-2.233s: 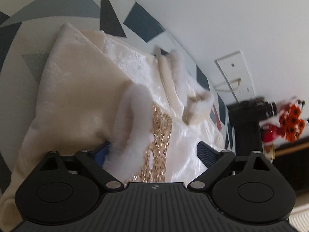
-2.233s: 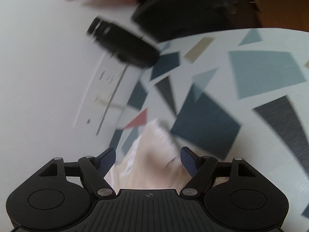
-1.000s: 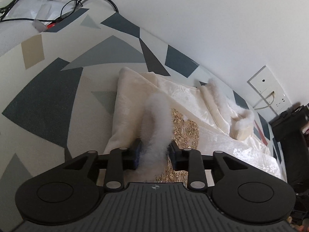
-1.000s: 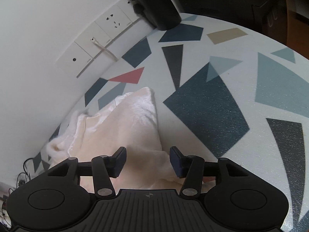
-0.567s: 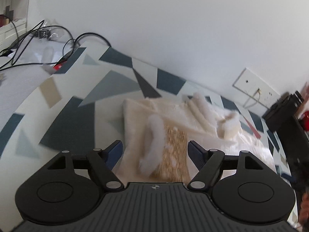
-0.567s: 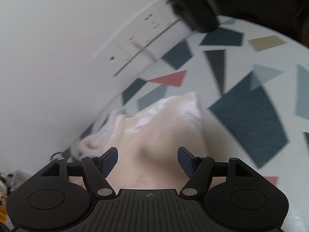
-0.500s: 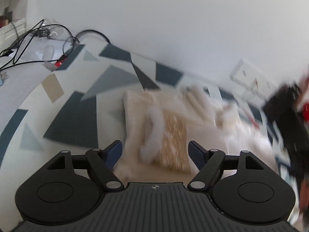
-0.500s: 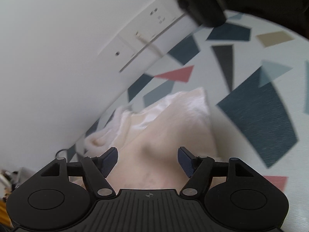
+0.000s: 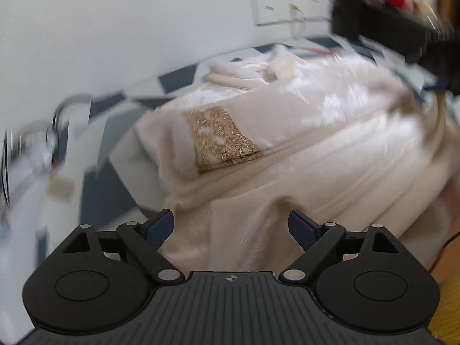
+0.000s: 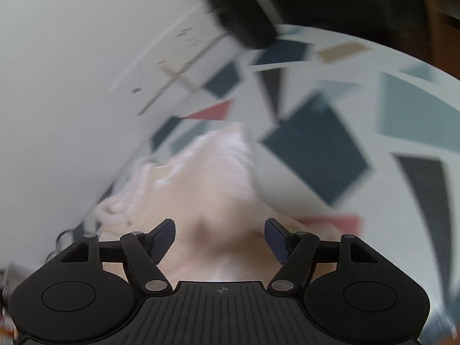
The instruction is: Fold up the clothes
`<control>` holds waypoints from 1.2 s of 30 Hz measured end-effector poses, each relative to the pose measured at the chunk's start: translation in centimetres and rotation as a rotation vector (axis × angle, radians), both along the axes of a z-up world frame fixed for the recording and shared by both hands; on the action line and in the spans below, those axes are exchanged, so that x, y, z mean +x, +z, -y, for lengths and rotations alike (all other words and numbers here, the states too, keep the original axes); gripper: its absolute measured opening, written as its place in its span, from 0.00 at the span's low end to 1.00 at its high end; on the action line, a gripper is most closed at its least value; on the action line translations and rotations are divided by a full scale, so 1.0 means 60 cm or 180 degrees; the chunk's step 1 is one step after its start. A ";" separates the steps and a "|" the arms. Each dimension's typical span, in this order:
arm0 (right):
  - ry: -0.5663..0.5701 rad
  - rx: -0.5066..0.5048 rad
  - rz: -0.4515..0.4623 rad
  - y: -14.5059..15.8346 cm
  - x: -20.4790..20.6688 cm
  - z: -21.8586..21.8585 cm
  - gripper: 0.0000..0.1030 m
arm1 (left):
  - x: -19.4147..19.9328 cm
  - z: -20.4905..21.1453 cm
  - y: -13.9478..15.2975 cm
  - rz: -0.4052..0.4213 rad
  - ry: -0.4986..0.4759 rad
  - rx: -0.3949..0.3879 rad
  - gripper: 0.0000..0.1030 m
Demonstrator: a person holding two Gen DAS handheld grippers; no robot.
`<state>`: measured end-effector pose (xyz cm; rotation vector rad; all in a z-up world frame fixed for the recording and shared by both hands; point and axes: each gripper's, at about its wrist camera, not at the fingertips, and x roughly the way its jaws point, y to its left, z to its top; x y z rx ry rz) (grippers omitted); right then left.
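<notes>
From my left-hand camera, cables (image 9: 31, 143) blur at the left edge of the patterned table (image 9: 95, 184). My left gripper (image 9: 231, 227) stands wide, its jaws having just been opening, pads clear of the cream garment (image 9: 330, 149) that lies folded on the table below the white wall (image 9: 129, 28), gold embroidery (image 9: 221, 141) facing up. At right, my right gripper (image 10: 220, 237) is also spread, after opening wider, gripping nothing; cream cloth shows between its fingers, no pad pressing on it. A wall socket plate (image 9: 284, 10) sits behind.
</notes>
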<state>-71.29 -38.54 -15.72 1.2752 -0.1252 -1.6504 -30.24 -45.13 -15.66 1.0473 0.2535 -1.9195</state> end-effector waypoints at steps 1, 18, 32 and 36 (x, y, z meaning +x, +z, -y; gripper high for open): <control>-0.0054 0.0005 -0.0010 0.002 0.001 -0.013 0.64 | -0.003 0.001 -0.007 0.0140 -0.0134 -0.0068 0.86; -0.0956 0.0072 -0.0286 -0.007 -0.026 -0.165 0.64 | 0.006 -0.030 -0.005 0.0148 -0.0823 -0.0641 0.09; -0.0201 0.0452 -0.0986 -0.048 -0.013 -0.066 0.61 | 0.000 -0.022 -0.034 0.0286 -0.0902 -0.0434 0.16; 0.0076 0.0487 -0.1291 -0.051 0.008 -0.044 0.61 | -0.018 -0.004 -0.043 0.0460 -0.1028 -0.0453 0.45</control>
